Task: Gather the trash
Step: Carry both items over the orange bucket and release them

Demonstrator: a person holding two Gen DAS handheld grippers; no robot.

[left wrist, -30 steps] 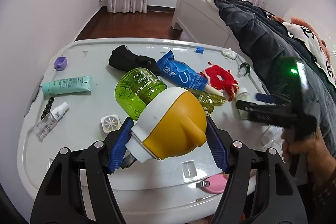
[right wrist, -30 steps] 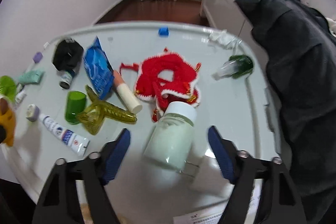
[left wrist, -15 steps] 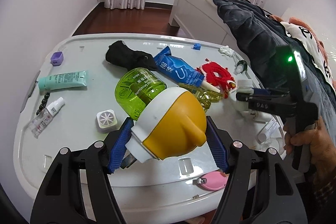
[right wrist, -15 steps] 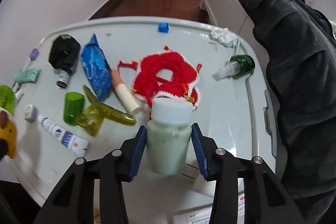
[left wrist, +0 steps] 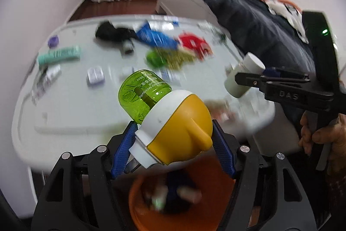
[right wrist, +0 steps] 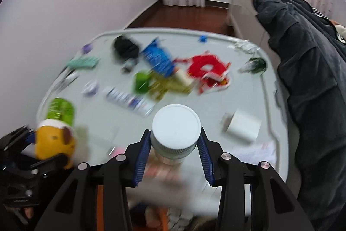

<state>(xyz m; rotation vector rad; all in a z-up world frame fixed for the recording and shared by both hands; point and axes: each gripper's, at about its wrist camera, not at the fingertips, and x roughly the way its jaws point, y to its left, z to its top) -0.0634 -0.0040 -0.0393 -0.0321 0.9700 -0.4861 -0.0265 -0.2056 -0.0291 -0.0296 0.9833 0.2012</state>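
Trash was now in both hands: the right gripper (right wrist: 173, 157), whose jaws had just closed on the white-capped plastic jar (right wrist: 175, 133), had lifted it off the white table (left wrist: 75, 114), while the left gripper (left wrist: 173, 151) clamped the yellow-and-green mosquito-liquid bottle (left wrist: 166, 120) above the orange bin (left wrist: 140, 198), ready for dropping.

Right gripper (right wrist: 173, 149) jaws closed on white jar (right wrist: 175, 133), lifted it; orange bin (left wrist: 183, 205) now below.

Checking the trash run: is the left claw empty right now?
No, the left claw is clamped on a yellow-and-white plug-in device with a green bottle, held above an orange bin.
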